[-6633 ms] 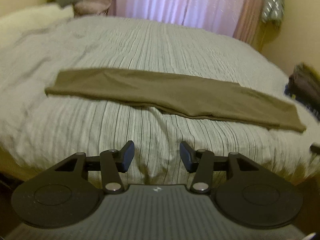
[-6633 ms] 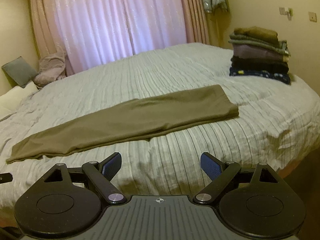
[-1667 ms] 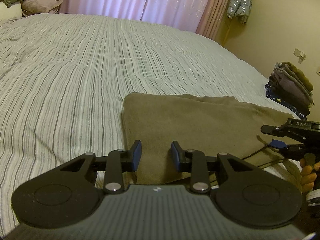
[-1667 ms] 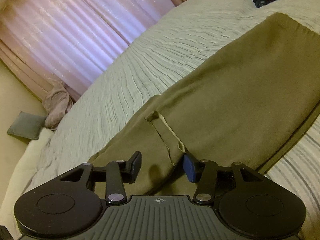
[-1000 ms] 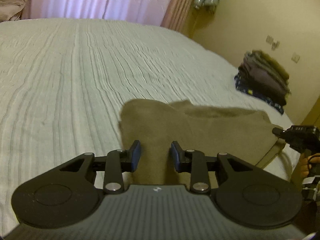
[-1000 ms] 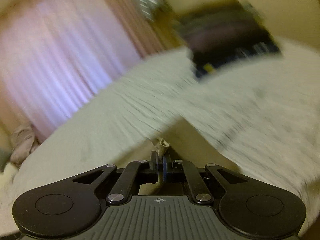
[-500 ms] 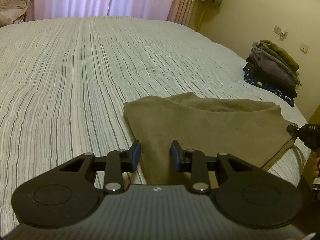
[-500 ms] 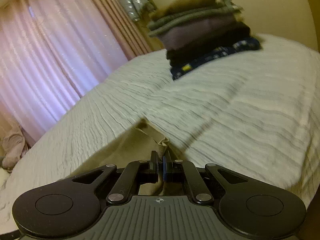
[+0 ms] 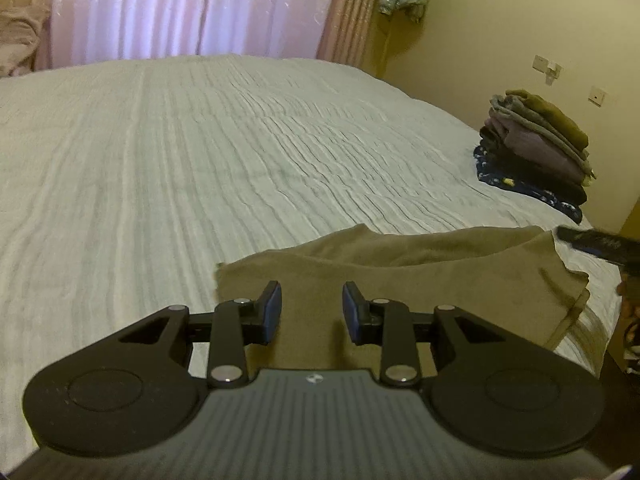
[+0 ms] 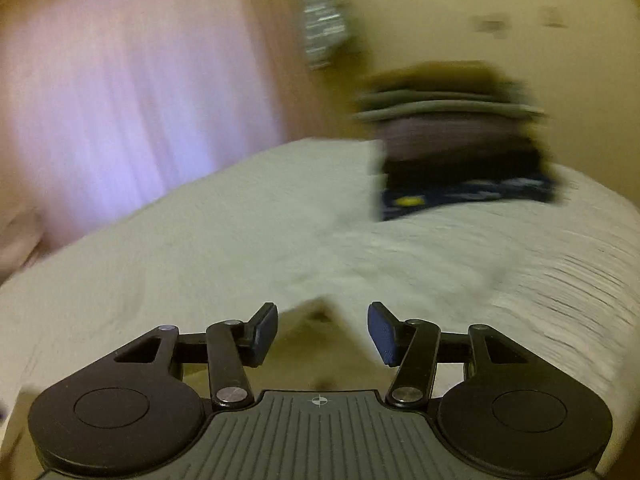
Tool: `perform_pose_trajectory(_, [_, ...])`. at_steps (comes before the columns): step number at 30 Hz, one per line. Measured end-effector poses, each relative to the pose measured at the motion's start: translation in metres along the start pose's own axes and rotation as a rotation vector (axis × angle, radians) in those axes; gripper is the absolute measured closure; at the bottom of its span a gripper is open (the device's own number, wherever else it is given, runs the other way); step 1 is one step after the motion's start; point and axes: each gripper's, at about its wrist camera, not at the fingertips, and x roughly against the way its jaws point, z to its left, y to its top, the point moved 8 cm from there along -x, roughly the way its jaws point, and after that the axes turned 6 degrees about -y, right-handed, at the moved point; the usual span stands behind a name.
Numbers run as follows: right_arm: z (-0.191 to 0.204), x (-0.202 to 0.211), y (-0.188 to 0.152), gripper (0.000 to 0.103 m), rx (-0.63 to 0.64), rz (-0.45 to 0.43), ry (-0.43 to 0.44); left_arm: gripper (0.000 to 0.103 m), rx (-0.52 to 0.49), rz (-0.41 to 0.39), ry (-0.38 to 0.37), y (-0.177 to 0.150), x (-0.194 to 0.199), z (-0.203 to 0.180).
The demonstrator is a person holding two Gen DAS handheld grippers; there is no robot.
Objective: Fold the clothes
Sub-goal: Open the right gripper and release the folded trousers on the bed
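1. Half a second ago my right hand-held gripper was pinched shut on the cream-edged corner of the olive garment; now its two blue-padded fingers stand well apart with nothing between them.
2. Beneath those parted fingers only a blurred patch of olive cloth shows, low on the bed; the right view is smeared by motion, so I cannot tell whether a pad touches the cloth.
3. From the left wrist view, my right hand-held gripper appears as a dark bar at the right edge, just above the garment's far corner, with a little of my hand below it.
4. My left hand-held gripper has kept the same moderate gap as before and grips nothing; it hovers low over the near left part of the folded garment, pointing across the bed toward the curtains.
5. Olive garment: folded over on itself, lying flat on the striped bedcover at the near right edge of the bed, its upper layer slightly humped along the far edge and a pale hem showing at the right corner.
6. Well beyond it, by the wall, sits a stack of folded clothes, apart from the garment.
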Motion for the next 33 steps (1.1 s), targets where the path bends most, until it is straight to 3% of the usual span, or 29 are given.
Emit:
perform_pose_trajectory(1, [0.009, -0.01, -0.003, 0.049, 0.05, 0.03, 0.014, 0.076, -0.004, 0.008, -0.004, 0.001, -0.009, 0.002])
perform_pose_trajectory(4, [0.021, -0.043, -0.011, 0.069, 0.158, 0.102, 0.015, 0.077, -0.015, 0.04, 0.013, 0.002, -0.04, 0.016])
perform_pose_trajectory(7, [0.002, -0.082, -0.02, 0.068, 0.151, 0.187, -0.081, 0.084, 0.035, 0.078, 0.053, -0.005, -0.073, 0.045])
perform_pose_trajectory(9, [-0.006, -0.089, -0.021, 0.064, 0.101, 0.206, -0.068, 0.085, 0.066, 0.075, 0.059, -0.004, -0.078, 0.053])
perform_pose_trajectory(14, [-0.009, -0.051, -0.007, 0.063, 0.059, 0.112, -0.061, 0.088, 0.017, 0.019, 0.084, 0.003, -0.038, 0.033])
perform_pose_trajectory(18, [0.007, 0.005, -0.013, 0.063, 0.071, 0.095, 0.055, 0.086, -0.056, 0.0, 0.037, -0.012, 0.003, -0.004])
perform_pose_trajectory(21, [0.017, 0.018, -0.037, 0.046, 0.133, 0.143, 0.072, 0.083, -0.124, 0.09, 0.046, -0.049, 0.006, -0.018])
perform_pose_trajectory(24, [0.003, 0.007, -0.066, 0.046, 0.121, 0.256, 0.032, 0.085, -0.059, 0.115, 0.082, -0.073, 0.014, -0.011])
perform_pose_trajectory(27, [0.004, 0.028, -0.056, 0.045, 0.124, 0.214, 0.01, 0.085, -0.025, 0.077, 0.101, -0.068, 0.042, -0.016])
perform_pose_trajectory(30, [0.013, 0.051, -0.044, 0.045, 0.134, 0.141, 0.024, 0.081, -0.008, 0.111, 0.116, -0.075, 0.04, -0.019])
perform_pose_trajectory(33, [0.018, 0.044, -0.048, 0.045, 0.128, 0.164, 0.037, 0.081, 0.009, 0.147, 0.131, -0.082, 0.038, -0.022])
